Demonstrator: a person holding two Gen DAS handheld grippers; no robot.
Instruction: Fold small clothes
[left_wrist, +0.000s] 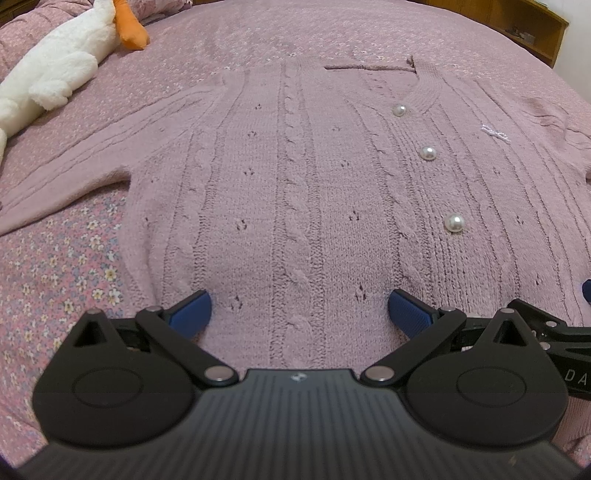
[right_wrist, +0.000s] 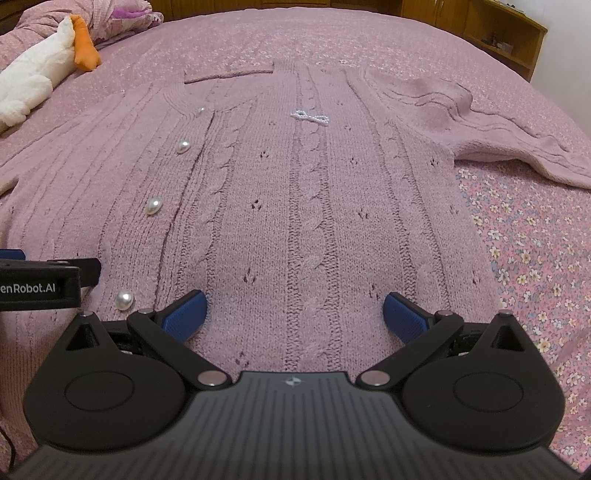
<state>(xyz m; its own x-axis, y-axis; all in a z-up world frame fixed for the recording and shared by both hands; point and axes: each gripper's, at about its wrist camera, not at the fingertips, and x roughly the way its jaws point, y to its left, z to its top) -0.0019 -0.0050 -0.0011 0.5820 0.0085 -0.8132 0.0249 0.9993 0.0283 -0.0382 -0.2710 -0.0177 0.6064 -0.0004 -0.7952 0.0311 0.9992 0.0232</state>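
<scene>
A pink cable-knit cardigan with pearl buttons lies flat, front up, on the bed, sleeves spread to both sides. My left gripper is open over its lower left half, near the hem. My right gripper is open over the lower right half of the cardigan. The right gripper's edge shows at the right of the left wrist view. The left gripper's edge shows at the left of the right wrist view. Neither holds anything.
The bed has a pink floral cover. A white plush goose with an orange beak lies at the far left. Wooden shelves stand beyond the bed at the far right.
</scene>
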